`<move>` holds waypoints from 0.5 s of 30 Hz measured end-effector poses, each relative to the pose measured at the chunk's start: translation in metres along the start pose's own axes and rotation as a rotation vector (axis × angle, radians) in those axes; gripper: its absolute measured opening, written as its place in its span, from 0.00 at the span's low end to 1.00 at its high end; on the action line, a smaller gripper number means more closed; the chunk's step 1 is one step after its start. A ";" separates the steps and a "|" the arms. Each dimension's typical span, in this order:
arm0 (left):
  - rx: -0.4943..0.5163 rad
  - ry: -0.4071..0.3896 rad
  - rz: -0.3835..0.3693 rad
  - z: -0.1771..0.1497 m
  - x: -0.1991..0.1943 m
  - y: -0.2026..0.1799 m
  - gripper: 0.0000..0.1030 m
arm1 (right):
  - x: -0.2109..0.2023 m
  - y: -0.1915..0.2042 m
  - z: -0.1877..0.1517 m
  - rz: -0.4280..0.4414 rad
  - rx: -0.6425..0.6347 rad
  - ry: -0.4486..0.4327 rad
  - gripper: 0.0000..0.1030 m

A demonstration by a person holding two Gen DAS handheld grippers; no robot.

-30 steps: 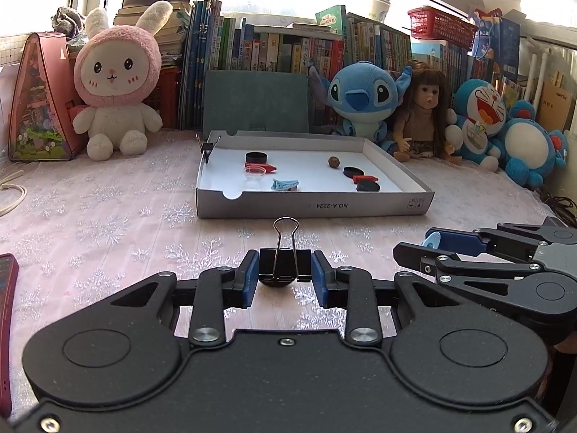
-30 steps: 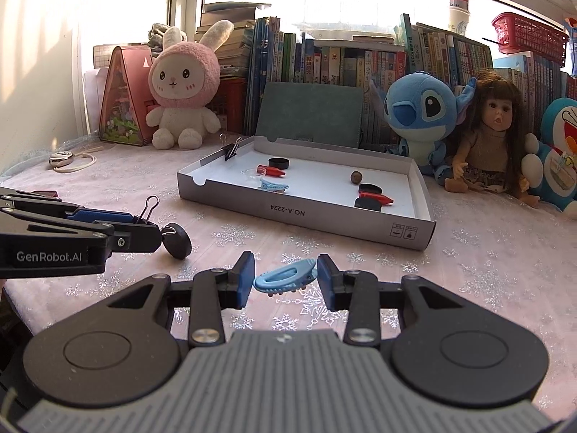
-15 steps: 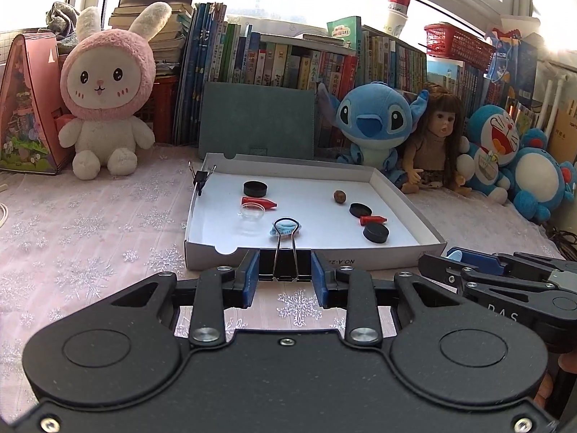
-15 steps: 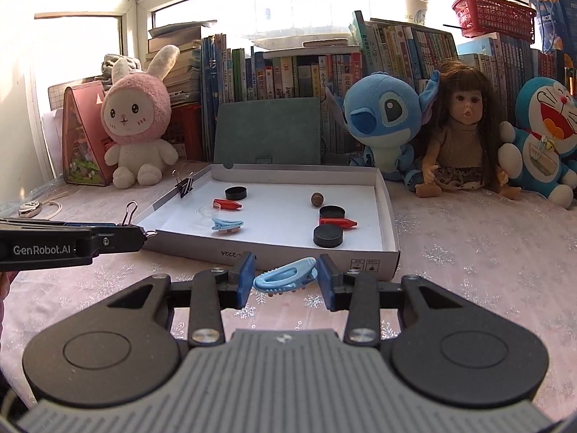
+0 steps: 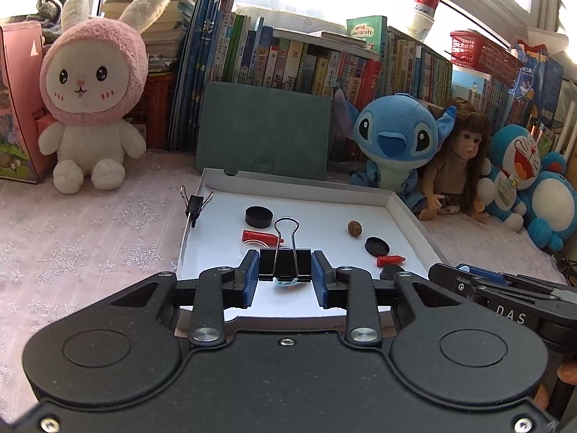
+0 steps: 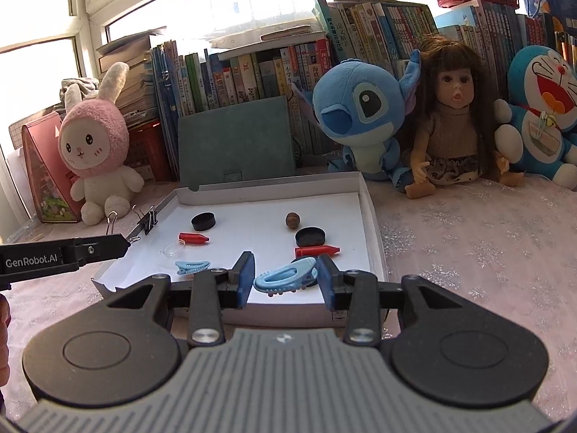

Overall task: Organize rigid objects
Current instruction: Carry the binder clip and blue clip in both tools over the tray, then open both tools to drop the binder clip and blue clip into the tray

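Note:
My left gripper [image 5: 285, 270] is shut on a black binder clip [image 5: 285, 265], held over the front edge of the white shallow box [image 5: 407, 213]. My right gripper [image 6: 286, 278] is shut on a light blue hair clip [image 6: 285, 278], held over the front right part of the same box [image 6: 369, 223]. Inside the box lie black caps [image 6: 203, 221], red crayon-like pieces [image 6: 194, 238], a brown nut [image 6: 293, 219], a clear lens [image 6: 173, 249] and another blue hair clip [image 6: 192, 266]. A second binder clip [image 5: 194, 204] grips the box's left wall.
Plush toys, a doll [image 6: 454, 122] and rows of books stand behind the box. A teal folder [image 5: 263, 130] leans at the box's back edge. The left gripper [image 6: 65, 252] shows at the left of the right wrist view.
Both grippers have moved forward to the box with their loads; the box now lies directly under the fingertips.

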State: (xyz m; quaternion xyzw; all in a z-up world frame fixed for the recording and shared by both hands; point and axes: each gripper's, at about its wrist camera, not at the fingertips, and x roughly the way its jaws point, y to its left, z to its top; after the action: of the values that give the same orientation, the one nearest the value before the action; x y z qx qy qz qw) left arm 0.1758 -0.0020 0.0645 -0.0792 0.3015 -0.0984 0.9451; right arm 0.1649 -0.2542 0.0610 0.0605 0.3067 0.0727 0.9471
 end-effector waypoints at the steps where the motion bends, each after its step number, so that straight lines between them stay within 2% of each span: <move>1: -0.016 0.019 -0.004 0.005 0.007 0.004 0.28 | 0.004 0.000 0.003 0.000 0.005 0.008 0.42; 4: -0.039 0.066 -0.016 0.017 0.025 0.013 0.28 | 0.017 -0.002 0.015 0.001 0.030 0.034 0.42; 15: -0.042 0.173 0.024 0.048 0.082 0.021 0.28 | 0.069 -0.014 0.044 -0.012 0.137 0.137 0.42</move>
State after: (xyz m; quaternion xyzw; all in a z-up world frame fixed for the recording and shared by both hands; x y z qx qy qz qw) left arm 0.2723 0.0037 0.0530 -0.0867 0.3847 -0.0873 0.9148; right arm 0.2472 -0.2588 0.0548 0.1179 0.3754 0.0498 0.9180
